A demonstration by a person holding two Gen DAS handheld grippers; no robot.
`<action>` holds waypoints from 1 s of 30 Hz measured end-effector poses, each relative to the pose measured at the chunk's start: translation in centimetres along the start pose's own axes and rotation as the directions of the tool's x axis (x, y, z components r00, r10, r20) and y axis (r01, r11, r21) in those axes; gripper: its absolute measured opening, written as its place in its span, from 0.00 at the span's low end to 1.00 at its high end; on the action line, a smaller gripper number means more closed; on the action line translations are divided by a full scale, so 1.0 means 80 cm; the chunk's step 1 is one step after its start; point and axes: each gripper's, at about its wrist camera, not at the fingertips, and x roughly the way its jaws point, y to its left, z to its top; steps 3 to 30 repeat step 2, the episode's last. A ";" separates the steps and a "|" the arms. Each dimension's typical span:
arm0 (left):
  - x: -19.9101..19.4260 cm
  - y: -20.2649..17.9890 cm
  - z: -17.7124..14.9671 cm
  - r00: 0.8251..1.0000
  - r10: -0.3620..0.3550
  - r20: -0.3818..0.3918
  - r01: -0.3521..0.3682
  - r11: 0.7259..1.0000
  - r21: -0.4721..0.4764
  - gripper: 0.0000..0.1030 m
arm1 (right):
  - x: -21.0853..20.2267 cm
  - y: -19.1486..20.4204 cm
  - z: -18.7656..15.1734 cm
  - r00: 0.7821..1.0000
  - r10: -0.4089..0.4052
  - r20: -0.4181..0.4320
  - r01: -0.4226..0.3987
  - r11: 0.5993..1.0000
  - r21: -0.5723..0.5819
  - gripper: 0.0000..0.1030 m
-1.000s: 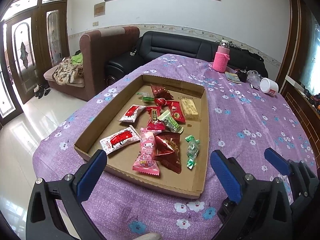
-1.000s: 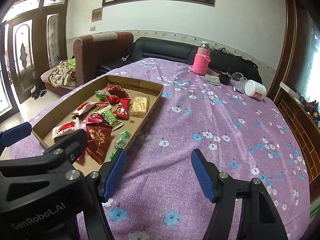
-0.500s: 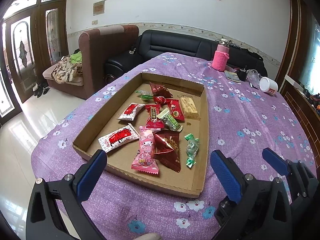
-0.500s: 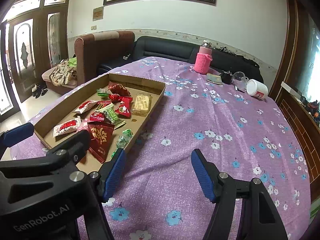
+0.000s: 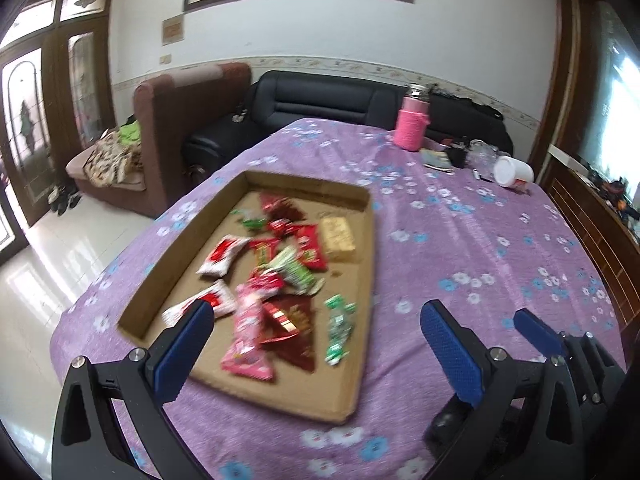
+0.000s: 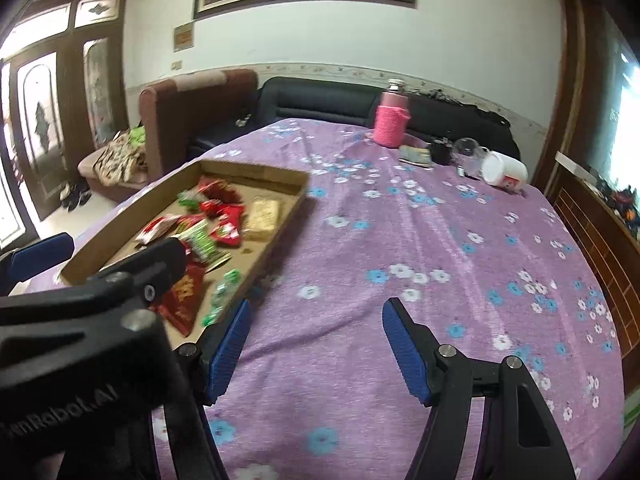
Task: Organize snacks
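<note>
The snacks (image 5: 280,276) all lie loose in the cardboard tray (image 5: 362,344) at centre-left of the left wrist view, overlapping in 1 heap on the purple-clothed counter (image 6: 420,248). None shows outside it. Left gripper (image 5: 316,344) and right gripper (image 6: 316,344) both hover with jaws spread wide, holding nothing. This fits either gathering finished or sorting still ahead.

Matt brown cardboard tray (image 5: 370,248) ahead of the left gripper (image 5: 316,336), holding glossy foil and plastic snack wrappers (image 5: 280,280). Printed purple cloth (image 6: 400,260) under both grippers. Ribbed blue pads (image 6: 404,352) on matt black plastic, with shiny metal screws (image 6: 445,350).
</note>
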 end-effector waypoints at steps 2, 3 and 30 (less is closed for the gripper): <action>0.000 -0.019 0.006 1.000 -0.027 0.009 0.027 0.999 0.041 1.00 | -0.003 -0.031 0.003 1.000 -0.031 -0.002 0.031 0.999 0.039 0.70; 0.000 -0.019 0.006 1.000 -0.027 0.009 0.027 0.999 0.041 1.00 | -0.003 -0.031 0.003 1.000 -0.031 -0.002 0.031 0.999 0.039 0.70; 0.000 -0.019 0.006 1.000 -0.027 0.009 0.027 0.999 0.041 1.00 | -0.003 -0.031 0.003 1.000 -0.031 -0.002 0.031 0.999 0.039 0.70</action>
